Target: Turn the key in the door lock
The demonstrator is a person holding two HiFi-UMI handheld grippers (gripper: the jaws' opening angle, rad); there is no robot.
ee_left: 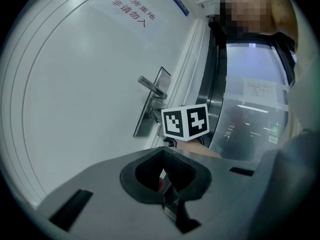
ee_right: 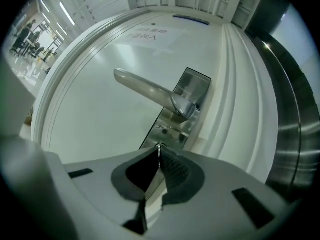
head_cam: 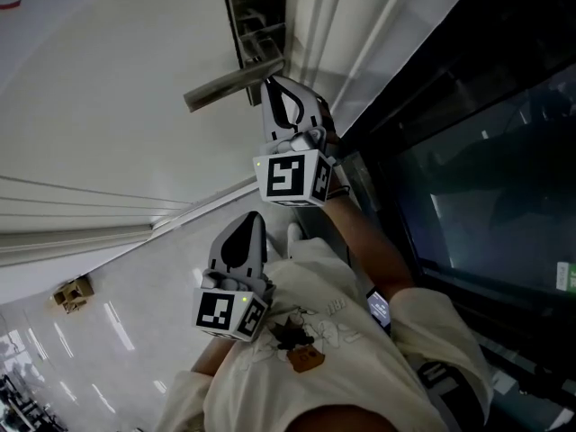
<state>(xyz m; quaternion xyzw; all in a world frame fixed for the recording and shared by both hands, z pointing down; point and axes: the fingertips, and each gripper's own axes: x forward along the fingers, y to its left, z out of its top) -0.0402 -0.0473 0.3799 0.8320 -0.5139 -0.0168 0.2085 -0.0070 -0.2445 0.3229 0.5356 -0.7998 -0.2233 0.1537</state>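
Note:
The white door (head_cam: 108, 70) carries a metal lock plate (ee_right: 176, 118) with a silver lever handle (ee_right: 150, 90) sticking out of it. My right gripper (ee_right: 159, 149) is held level against the plate just under the lever, shut on a thin metal key (ee_right: 159, 153) of which only a sliver shows at the fingertips. In the head view the right gripper (head_cam: 268, 83) hides the key and the keyhole. My left gripper (head_cam: 256, 216) hangs lower, away from the door, shut with nothing in it. From the left gripper (ee_left: 162, 170) I see the lever handle (ee_left: 152, 87) beyond.
Ribbed white door-frame mouldings (ee_right: 235, 84) run beside the lock. A dark glass panel in a metal frame (head_cam: 486, 178) stands right of them. The door bears a sign with red print (ee_left: 132, 9). A small cardboard box (head_cam: 74, 292) lies on the glossy floor.

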